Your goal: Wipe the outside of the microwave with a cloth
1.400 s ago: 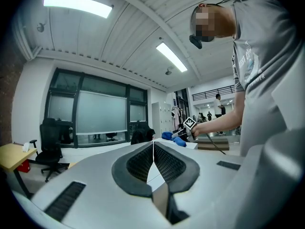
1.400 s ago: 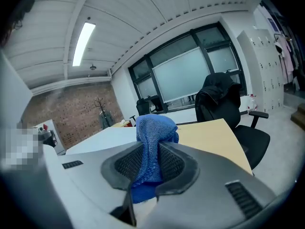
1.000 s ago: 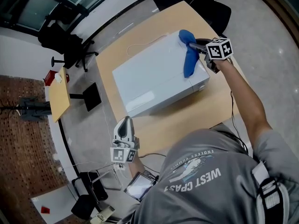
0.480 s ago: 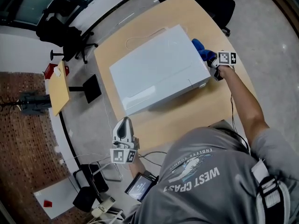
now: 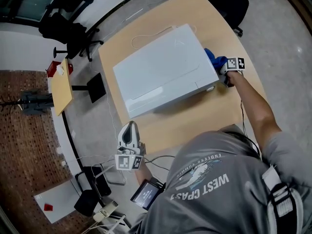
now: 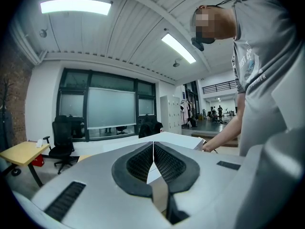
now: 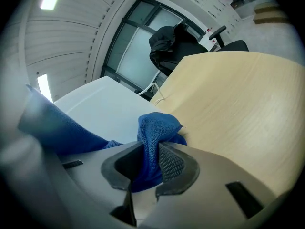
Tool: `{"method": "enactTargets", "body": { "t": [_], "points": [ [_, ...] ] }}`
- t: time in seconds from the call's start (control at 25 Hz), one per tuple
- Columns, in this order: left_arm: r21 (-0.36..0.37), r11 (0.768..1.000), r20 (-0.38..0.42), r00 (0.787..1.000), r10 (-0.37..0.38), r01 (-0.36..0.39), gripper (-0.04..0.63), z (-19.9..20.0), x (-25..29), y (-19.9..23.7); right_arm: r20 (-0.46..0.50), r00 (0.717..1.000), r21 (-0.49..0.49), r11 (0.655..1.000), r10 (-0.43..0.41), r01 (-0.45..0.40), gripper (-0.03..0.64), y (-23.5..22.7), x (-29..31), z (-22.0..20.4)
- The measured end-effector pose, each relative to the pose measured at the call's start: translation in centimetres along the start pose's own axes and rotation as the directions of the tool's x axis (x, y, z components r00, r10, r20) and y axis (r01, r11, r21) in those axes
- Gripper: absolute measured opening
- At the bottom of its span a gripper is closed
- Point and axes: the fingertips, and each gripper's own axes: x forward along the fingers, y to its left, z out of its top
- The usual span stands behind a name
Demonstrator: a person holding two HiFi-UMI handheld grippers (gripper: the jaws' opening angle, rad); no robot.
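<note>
The right gripper's (image 7: 150, 161) jaws clamp the bunched blue cloth (image 7: 156, 128) at the side wall of the white microwave (image 5: 163, 67) on the desk (image 5: 195, 118), while the left gripper's (image 6: 153, 157) jaws sit together on nothing; dragging hard could tug the cloth free.

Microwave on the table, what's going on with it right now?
A person is wiping the white microwave, which sits on a wooden table. The right gripper is clamped on a blue cloth and holds it low at the microwave's side panel, near the table top. The left gripper is shut and empty, held off to the side, away from the table and not taking part.
</note>
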Motion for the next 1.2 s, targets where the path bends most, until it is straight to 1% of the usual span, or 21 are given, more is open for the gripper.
{"method": "enactTargets", "body": {
  "t": [0.2,0.56,0.68,0.88,1.08,1.16,1.2],
  "points": [
    [-0.006,1.0,0.004,1.0,0.012,-0.012,0.023,0.0,-0.3,0.0,-0.017,1.0,-0.009,1.0,-0.004,0.004,0.084,0.2,0.1,-0.1],
    [-0.004,1.0,0.002,1.0,0.003,-0.003,0.023,0.0,0.0,-0.2,-0.015,1.0,-0.024,1.0,-0.014,0.014,0.084,0.2,0.0,0.1],
    [-0.007,1.0,0.007,1.0,-0.005,0.005,0.023,0.0,0.1,-0.1,-0.008,0.999,-0.033,0.999,-0.031,0.031,0.084,0.4,-0.6,0.1],
    [-0.013,1.0,0.025,0.999,-0.024,0.024,0.023,-0.3,-0.2,0.0,0.056,0.996,-0.034,0.997,-0.068,0.07,0.084,1.7,-4.3,0.0],
    [-0.035,0.998,0.045,0.998,-0.044,0.046,0.023,-1.5,-0.9,0.0,0.101,0.991,-0.094,0.99,-0.093,0.103,0.084,6.1,-8.6,-2.8],
    [-0.044,0.997,0.058,0.997,-0.057,0.06,0.023,-1.7,-1.2,-0.1,0.144,0.982,-0.115,0.984,-0.121,0.138,0.084,7.9,-9.8,-3.9],
    [-0.048,0.997,0.064,0.996,-0.063,0.066,0.023,-1.8,-1.4,-0.2,0.187,0.972,-0.11,0.98,-0.143,0.165,0.084,8.6,-10.4,-4.3]
  ]
}}
